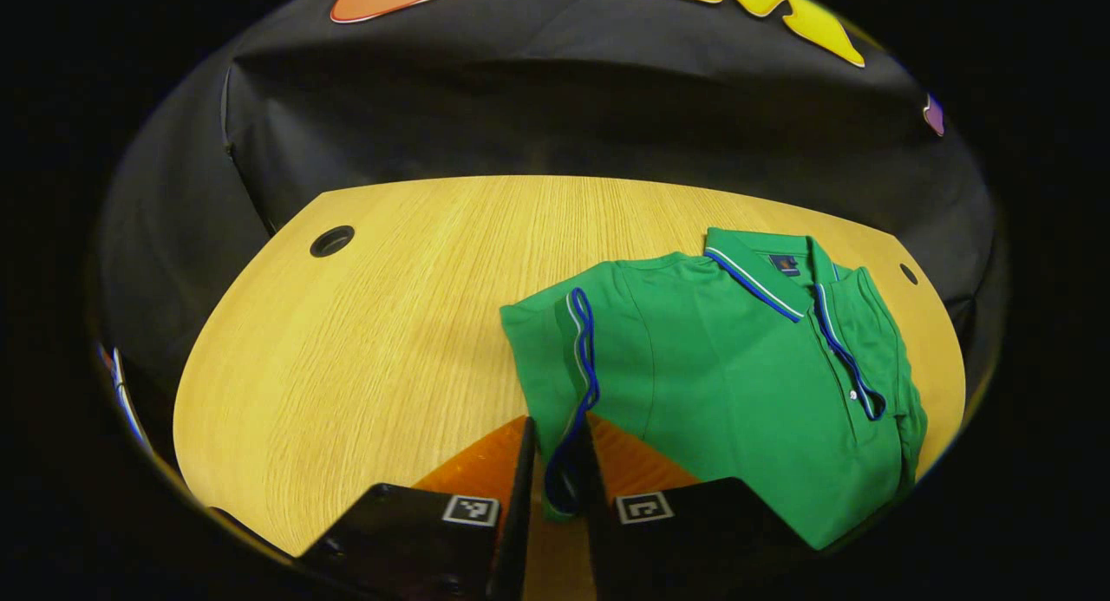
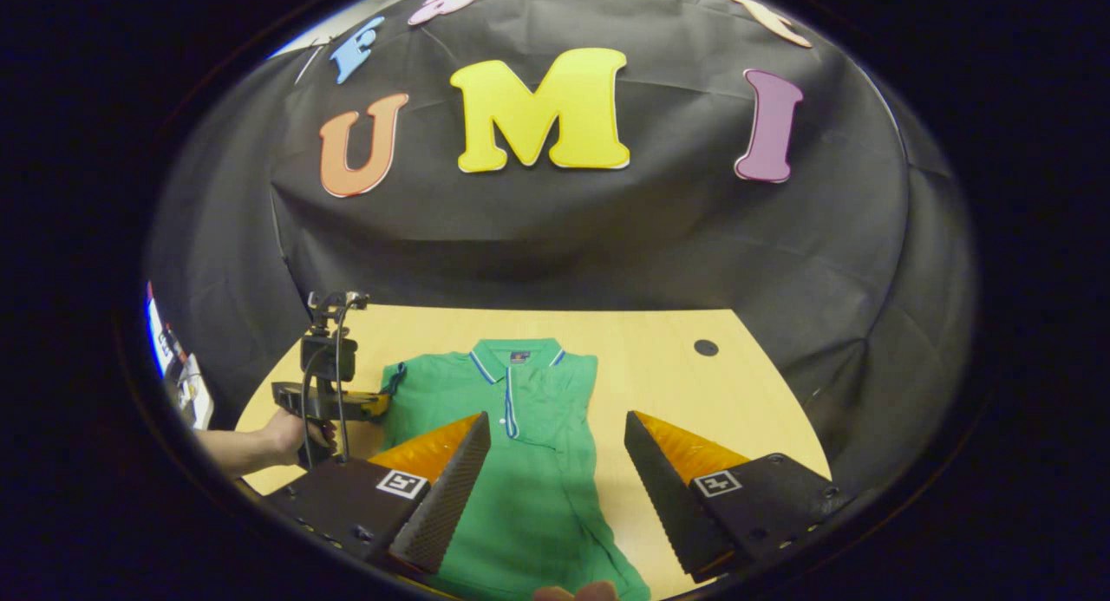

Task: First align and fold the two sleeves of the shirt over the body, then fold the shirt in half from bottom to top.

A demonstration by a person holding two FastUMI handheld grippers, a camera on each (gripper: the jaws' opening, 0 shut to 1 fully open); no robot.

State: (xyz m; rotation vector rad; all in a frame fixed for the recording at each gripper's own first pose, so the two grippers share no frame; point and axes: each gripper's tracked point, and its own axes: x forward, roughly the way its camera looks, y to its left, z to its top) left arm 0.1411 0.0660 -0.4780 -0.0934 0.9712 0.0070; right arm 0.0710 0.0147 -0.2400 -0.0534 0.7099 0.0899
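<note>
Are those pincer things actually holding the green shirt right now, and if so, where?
The left gripper pinches the shirt by its sleeve's striped cuff, folded over the body. The right gripper is open above the shirt, holding nothing.

Left gripper view: taken low and close over the worktop (image 1: 364, 323), facing the booth's back wall, with the left tool (image 1: 555, 475) at the bottom edge and the shirt (image 1: 720, 367) close ahead, toward the worktop's right edge. Right gripper view: taken higher and farther back, over the worktop's near edge, facing the same wall, with the right tool (image 2: 555, 488) at the bottom. Shared by both: the shirt, the worktop and the wall.
</note>
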